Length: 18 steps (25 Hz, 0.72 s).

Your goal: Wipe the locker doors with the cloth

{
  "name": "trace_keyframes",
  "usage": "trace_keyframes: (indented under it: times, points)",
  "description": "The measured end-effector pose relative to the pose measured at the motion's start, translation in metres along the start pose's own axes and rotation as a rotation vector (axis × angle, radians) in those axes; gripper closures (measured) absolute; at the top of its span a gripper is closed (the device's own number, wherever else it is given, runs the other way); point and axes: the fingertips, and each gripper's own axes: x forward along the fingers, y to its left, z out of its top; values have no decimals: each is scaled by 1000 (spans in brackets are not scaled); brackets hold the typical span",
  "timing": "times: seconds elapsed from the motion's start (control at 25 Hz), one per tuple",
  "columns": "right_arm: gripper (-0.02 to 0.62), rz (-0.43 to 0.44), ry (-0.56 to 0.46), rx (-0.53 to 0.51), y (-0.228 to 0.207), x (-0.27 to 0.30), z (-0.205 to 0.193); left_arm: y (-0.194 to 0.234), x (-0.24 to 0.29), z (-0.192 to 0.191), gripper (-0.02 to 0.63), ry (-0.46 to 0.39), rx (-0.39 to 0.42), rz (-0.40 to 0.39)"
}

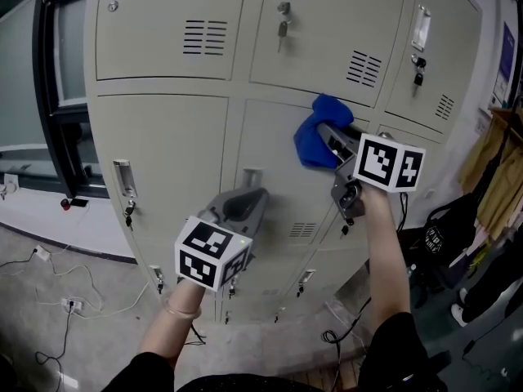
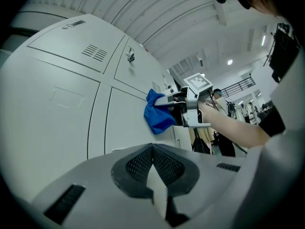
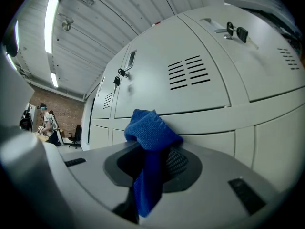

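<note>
A bank of pale grey locker doors (image 1: 180,137) fills the head view, with vents, handles and keys. My right gripper (image 1: 325,141) is shut on a blue cloth (image 1: 315,133), which presses against the top edge of a middle-row door. The same cloth (image 3: 148,147) hangs out between the jaws in the right gripper view and shows as a blue bunch (image 2: 157,112) against the door in the left gripper view. My left gripper (image 1: 249,198) is shut on nothing, held lower and to the left, close to a middle-row door by its handle (image 1: 252,176).
Keys hang in locks on the upper doors (image 1: 283,24). A dark window frame (image 1: 57,88) stands left of the lockers. Cables and sockets (image 1: 57,300) lie on the floor at lower left. Bags and clothes (image 1: 482,194) hang to the right.
</note>
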Motion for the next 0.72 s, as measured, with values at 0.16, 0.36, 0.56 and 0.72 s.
trace_keyframes:
  times: [0.16,0.36,0.56,0.72]
  points:
    - [511,-51,4,3,-21,-13,1,1,-2,-2,600,1,-3,0]
    - [511,-127,9,-5,-47,-28,1,0,-1,-1,600,-1,4,-4]
    - [511,-184,16,2,-73,-44,2,-2,2,-7,600,6,-2,-9]
    - [511,-241,19,6,-95,-58,3,-2,4,-8,600,5,-11,-13]
